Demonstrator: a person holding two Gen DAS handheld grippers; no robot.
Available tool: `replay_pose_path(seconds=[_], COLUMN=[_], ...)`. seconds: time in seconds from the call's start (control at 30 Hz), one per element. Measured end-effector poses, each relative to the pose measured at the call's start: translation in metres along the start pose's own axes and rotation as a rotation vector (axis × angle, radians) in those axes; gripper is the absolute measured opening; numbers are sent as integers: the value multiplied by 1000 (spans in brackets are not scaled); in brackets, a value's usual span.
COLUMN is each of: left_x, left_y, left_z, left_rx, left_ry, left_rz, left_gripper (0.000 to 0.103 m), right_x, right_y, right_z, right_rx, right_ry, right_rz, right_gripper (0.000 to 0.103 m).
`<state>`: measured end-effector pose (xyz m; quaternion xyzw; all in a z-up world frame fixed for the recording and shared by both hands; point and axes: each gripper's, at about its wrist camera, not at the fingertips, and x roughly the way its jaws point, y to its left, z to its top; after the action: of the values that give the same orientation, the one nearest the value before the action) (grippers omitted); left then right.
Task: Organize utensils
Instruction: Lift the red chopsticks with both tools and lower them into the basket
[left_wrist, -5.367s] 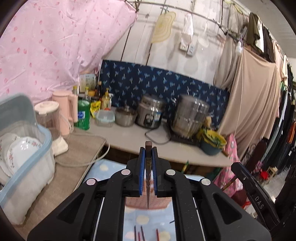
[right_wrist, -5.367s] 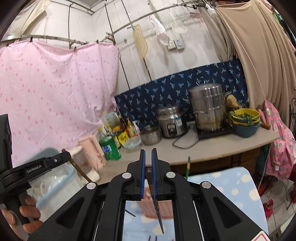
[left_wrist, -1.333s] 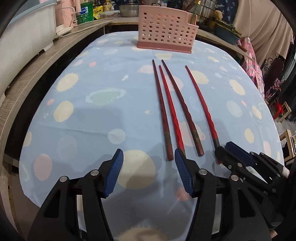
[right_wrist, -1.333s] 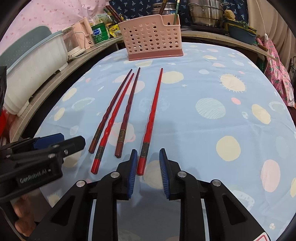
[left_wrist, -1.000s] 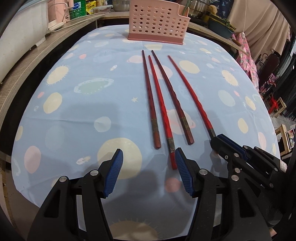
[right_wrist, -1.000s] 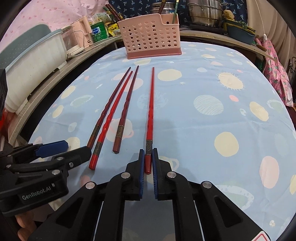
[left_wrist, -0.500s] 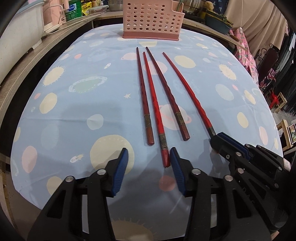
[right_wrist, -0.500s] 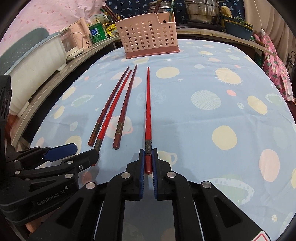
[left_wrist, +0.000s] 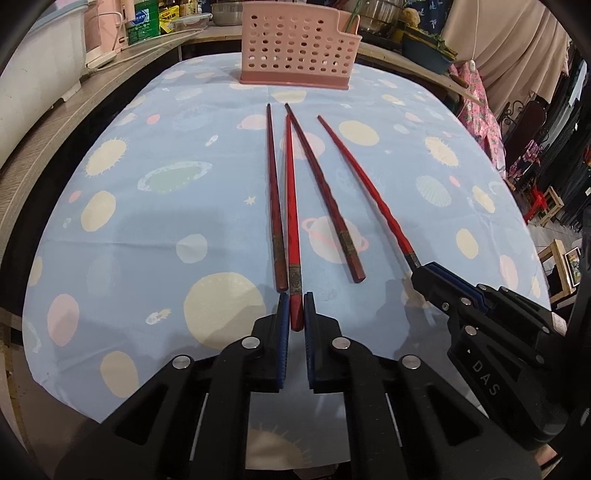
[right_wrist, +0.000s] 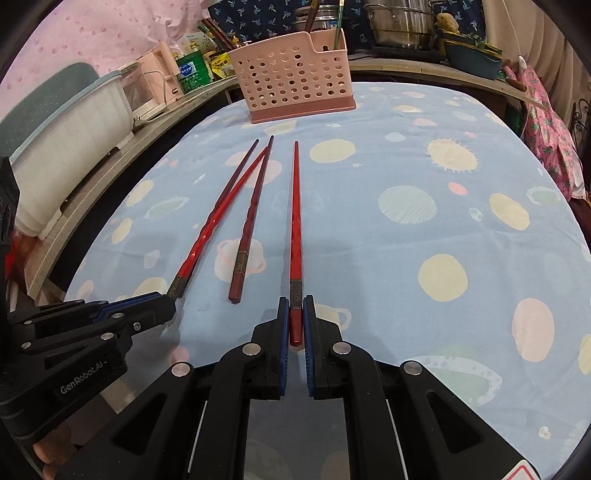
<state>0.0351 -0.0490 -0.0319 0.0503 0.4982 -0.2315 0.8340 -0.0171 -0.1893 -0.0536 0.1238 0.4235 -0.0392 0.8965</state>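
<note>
Left gripper (left_wrist: 293, 314) clamped on the butt end of a bright red chopstick (left_wrist: 290, 192), right gripper (right_wrist: 293, 317) clamped on another red chopstick (right_wrist: 295, 206), both lying on the blue planet-print tablecloth (left_wrist: 147, 229). Two darker chopsticks (left_wrist: 325, 192) lie loose, one between the gripped pair, one just left of the left-held stick. Pink perforated utensil basket (left_wrist: 299, 44) stands at the far edge, path clear; bottles, pots on the counter behind.

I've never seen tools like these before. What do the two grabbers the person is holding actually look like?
Both are black plastic, each with two angular fingers, silver rivets and ribbed blue pads. The left gripper has "GenRobot.AI" printed in white on its side; the right gripper reads "DAS". No cables show. Fingers of a bare hand show beneath the left one.
</note>
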Motion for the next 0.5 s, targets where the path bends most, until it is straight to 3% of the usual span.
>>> replay_pose_path(seconds=[0.27,0.5], left_x=[-45,-84], left_y=[7,14], left_z=[33,89], left_rx=[-43,-75], left_ry=[-98,-240], left_rz=[-45,-34], left_gripper=[7,7], right_x=[-35,-70], right_y=[2,-3], right_z=[35,93], right_rx=[15,45], right_ry=[-91,-216], right_rz=[18,24], right_gripper=[7,7])
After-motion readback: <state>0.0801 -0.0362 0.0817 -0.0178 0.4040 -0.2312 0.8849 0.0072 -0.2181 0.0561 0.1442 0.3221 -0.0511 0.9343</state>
